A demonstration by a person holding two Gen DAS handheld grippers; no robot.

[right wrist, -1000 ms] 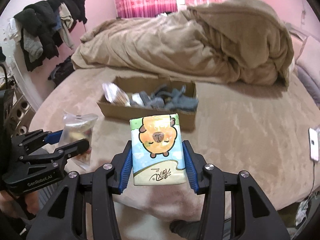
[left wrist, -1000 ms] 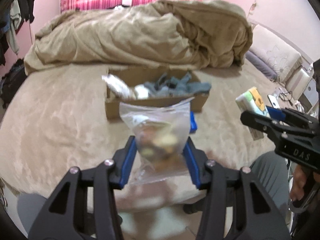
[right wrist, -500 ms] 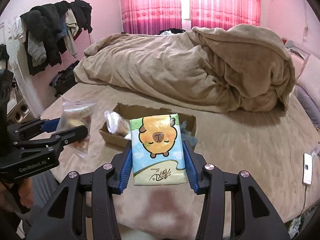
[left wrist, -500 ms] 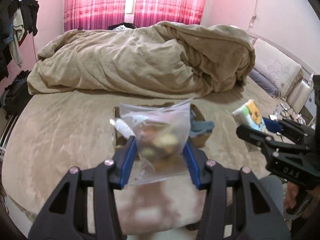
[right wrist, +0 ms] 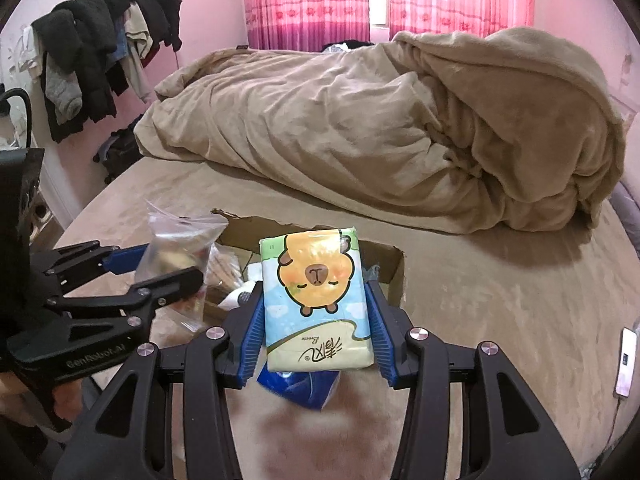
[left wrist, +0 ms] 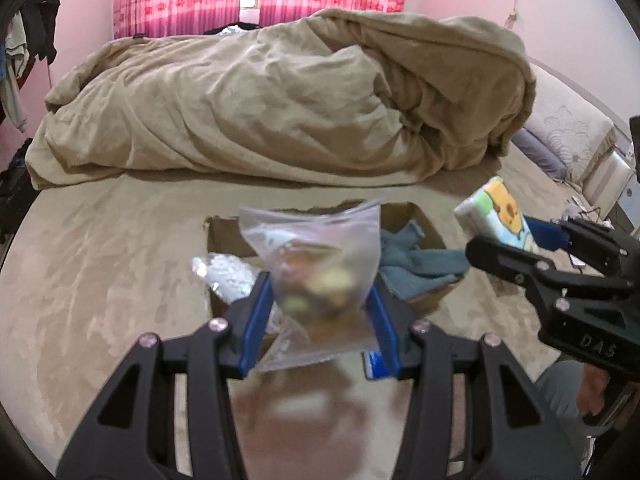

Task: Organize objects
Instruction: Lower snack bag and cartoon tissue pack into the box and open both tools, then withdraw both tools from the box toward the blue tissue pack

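The left gripper point(left wrist: 320, 312) is closed on a clear bag point(left wrist: 316, 264) with blurry brown and yellow bits inside. The bag stands up between the blue pads point(left wrist: 256, 316) and hangs in the air over the near side of the box point(left wrist: 424, 220). From the right side you can see the same bag point(right wrist: 180, 248) pinched in the left gripper point(right wrist: 160, 268).

The right gripper point(right wrist: 316, 320) is closed on a tissue pack point(right wrist: 316, 300) with a sleepy brown animal on it. The pack is upright and is held over the near right part of the box point(right wrist: 394, 272). In the left view the tissue pack point(left wrist: 496, 212) sits off to the right, up above the box's right end.

The box is brown and open on top. It rests on the tan bed point(left wrist: 100, 248). Inside it are a blue cloth point(left wrist: 416, 260) and a white crinkly bag point(left wrist: 228, 276). Something blue point(right wrist: 300, 388) shows just under the tissue pack, but I cannot tell what it is.

Behind the box a big tan blanket point(right wrist: 380, 128) is piled up. A phone point(right wrist: 626, 360) lies on the bed far to the right. Dark clothes point(right wrist: 92, 68) hang by the pink wall, and pink curtains point(right wrist: 312, 0) cover the window.
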